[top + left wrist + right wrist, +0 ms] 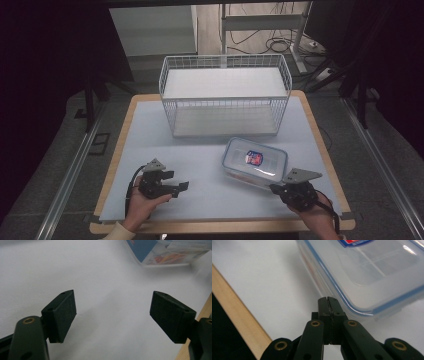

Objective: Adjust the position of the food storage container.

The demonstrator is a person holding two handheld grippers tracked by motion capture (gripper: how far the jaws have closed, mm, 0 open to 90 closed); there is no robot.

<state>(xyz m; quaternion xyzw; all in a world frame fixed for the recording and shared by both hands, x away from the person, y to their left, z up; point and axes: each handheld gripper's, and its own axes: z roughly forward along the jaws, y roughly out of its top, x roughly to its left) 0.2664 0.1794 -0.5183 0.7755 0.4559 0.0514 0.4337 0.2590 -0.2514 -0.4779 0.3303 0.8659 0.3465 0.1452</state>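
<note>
My right gripper (276, 188) sits at the near right of the table (150, 130), its jaws pressed flat together with nothing between them; in the right gripper view the closed tips (328, 302) lie right at the near corner of the clear plastic container (254, 161), whether touching it or just short of it I cannot tell. The container rests flat on the pale table surface, right of centre, its lid edged in blue and carrying a red and blue label (254, 158); it lies just in front of the white wire basket (224, 95), close to the basket's right front corner but apart from it. My left gripper (181, 186) rests at the near left, held in my left hand (145, 204), pointing across towards the container but well apart from it; in the left gripper view its two black pads (62, 315) stand wide apart over bare table, nothing between them, and a corner of the container (165, 252) shows at the top right; the wooden table edge (200, 322) runs along the right side there.
</note>
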